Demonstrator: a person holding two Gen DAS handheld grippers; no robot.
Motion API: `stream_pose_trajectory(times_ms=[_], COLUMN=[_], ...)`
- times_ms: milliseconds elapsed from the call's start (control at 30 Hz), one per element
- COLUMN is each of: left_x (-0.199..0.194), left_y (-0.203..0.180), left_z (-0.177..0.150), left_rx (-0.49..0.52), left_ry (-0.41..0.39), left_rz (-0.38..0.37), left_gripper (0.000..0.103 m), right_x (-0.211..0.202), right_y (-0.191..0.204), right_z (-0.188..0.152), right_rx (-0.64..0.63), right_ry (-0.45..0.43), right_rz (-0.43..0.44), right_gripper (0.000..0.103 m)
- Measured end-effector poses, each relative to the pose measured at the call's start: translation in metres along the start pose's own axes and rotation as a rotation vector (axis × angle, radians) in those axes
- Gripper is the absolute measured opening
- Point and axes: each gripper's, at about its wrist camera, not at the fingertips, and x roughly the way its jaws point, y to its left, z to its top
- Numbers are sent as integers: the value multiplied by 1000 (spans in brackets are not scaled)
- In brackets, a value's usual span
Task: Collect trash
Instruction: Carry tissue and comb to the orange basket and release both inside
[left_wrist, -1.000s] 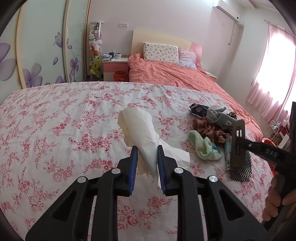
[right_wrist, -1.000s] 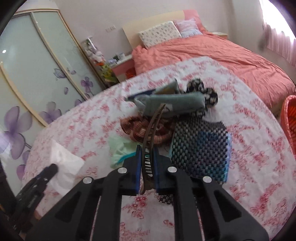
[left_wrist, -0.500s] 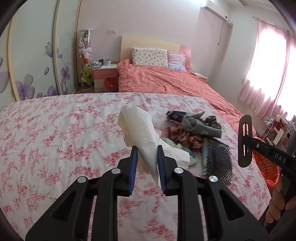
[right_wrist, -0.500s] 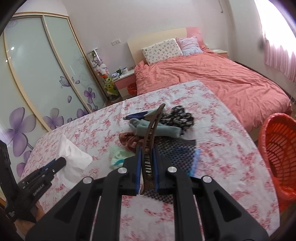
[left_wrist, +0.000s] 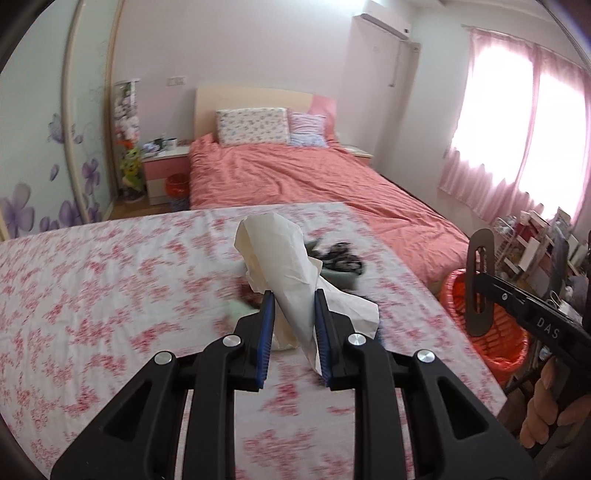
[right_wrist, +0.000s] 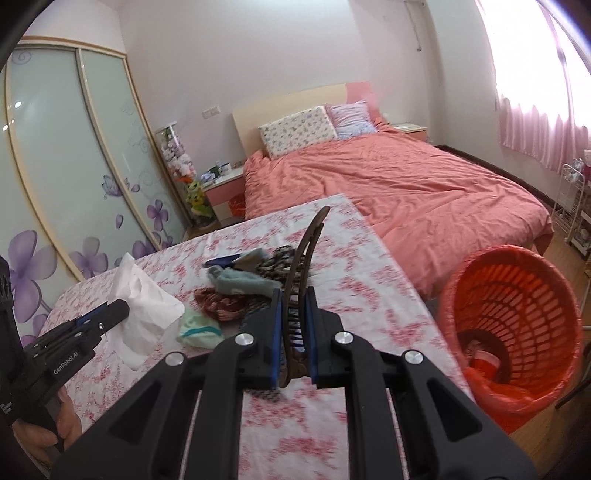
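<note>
My left gripper (left_wrist: 293, 325) is shut on a crumpled white tissue (left_wrist: 280, 266) and holds it above the floral-covered table (left_wrist: 92, 280). The tissue also shows in the right wrist view (right_wrist: 142, 299). My right gripper (right_wrist: 293, 332) is shut on a brown comb (right_wrist: 303, 266), held upright above the table. The comb also shows in the left wrist view (left_wrist: 479, 284), in front of the orange trash basket (left_wrist: 491, 332). The basket (right_wrist: 513, 325) stands on the floor past the table's right edge, with some trash inside.
A pile of socks and cloths (right_wrist: 236, 291) lies on the table (right_wrist: 369, 306) between the grippers. A bed with a coral cover (right_wrist: 388, 188) stands behind. A wardrobe with flower doors (right_wrist: 66, 166) is at the left, a wire rack (right_wrist: 576, 206) at the right.
Both grippers have risen and swung right with the tissue and the comb in them. The orange basket has come into view and the sock pile has dropped lower and further behind.
</note>
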Motion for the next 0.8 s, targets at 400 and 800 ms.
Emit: stream_pose_trajectory(times_ms=[400,800], left_x=[24,59], left_y=[-73,-169], left_z=[8,5], left_rx=[80,175], left_ry=[18,59], left_rz=[-129,-277], left_gripper=[22,22], right_x=[-31,-43], right_y=[-79,-169], right_z=[4,-1], right_rx=[61,159], right_ry=[-45,-58], right_rz=[-97,-194], right_gripper=[12,12])
